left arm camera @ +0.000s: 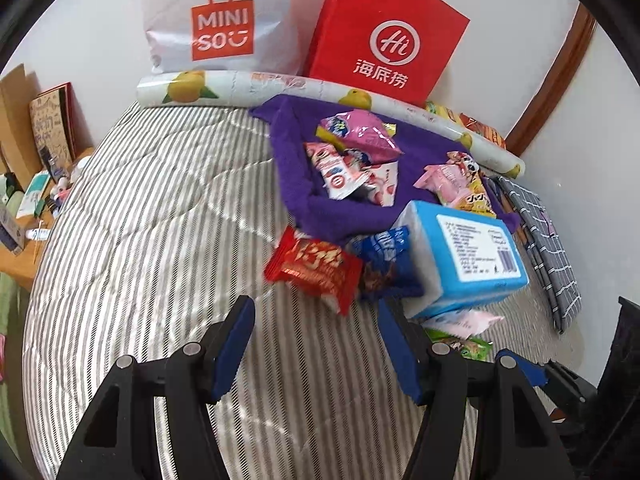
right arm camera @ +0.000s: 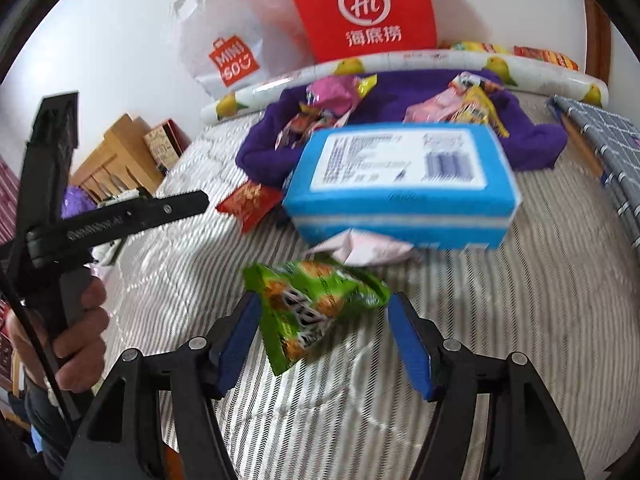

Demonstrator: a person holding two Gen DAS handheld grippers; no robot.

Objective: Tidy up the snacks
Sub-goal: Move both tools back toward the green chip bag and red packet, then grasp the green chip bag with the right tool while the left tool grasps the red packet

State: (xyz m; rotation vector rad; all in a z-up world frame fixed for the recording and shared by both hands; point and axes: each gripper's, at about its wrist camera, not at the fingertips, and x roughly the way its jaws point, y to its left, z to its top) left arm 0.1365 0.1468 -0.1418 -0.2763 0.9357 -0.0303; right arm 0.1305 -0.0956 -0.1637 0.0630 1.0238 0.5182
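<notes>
Soft, even daylight is filling both my views, bright on the white wall (left arm camera: 100,32). The striped bedspread (left arm camera: 160,220) is shimmering with moiré. My right view is smearing the blue box (right arm camera: 400,184) and green packet (right arm camera: 312,308). Black vignetting is curving every edge.

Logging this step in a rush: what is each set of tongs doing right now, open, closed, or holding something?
Left tongs: open, nothing between the pads.
Right tongs: open around the green snack packet; the pads do not clamp it.

Striped bedding (left arm camera: 140,240) left lies bare; blue box (left arm camera: 468,256) and snacks crowd right.
</notes>
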